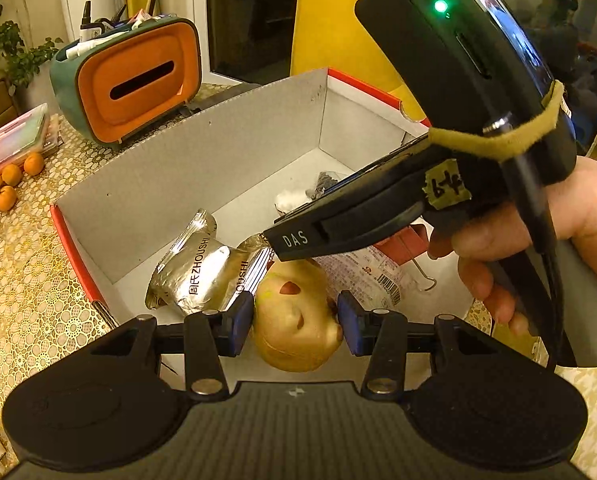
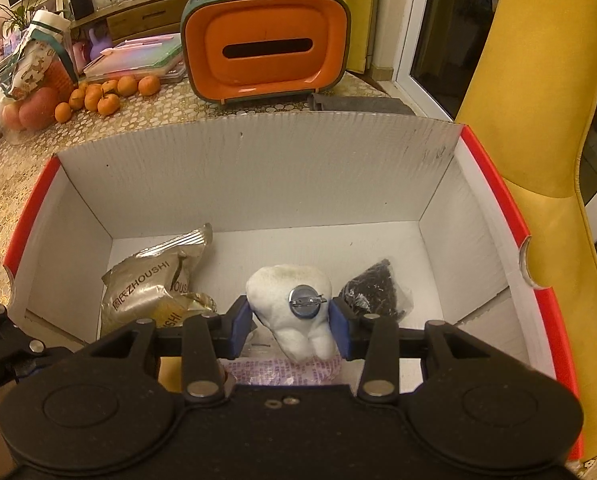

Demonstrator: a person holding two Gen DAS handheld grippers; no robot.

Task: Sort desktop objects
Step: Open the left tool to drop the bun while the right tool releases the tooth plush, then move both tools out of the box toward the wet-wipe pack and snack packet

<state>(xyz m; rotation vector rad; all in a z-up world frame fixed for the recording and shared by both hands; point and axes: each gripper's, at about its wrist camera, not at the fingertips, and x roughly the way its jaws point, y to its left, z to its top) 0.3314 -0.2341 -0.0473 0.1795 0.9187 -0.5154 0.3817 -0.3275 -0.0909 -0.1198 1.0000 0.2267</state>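
Observation:
A white cardboard box with red rims (image 1: 186,168) (image 2: 258,168) stands on the table. My left gripper (image 1: 296,322) is shut on a yellowish apple (image 1: 294,320) and holds it over the box's near end. My right gripper (image 2: 290,320) is shut on a white plush tooth (image 2: 294,308) with a metal pin, inside the box. Silver ZHOUSHI snack packets (image 1: 194,268) (image 2: 150,288) lie at the box's left. A dark packet (image 2: 374,288) lies at its right. The right gripper's body (image 1: 458,120) crosses the left wrist view.
An orange and green tissue box (image 1: 130,80) (image 2: 266,36) stands behind the cardboard box. Several small oranges (image 1: 6,188) (image 2: 106,96) and flat plastic cases (image 2: 138,60) lie at the back left. A yellow chair (image 2: 538,120) stands to the right.

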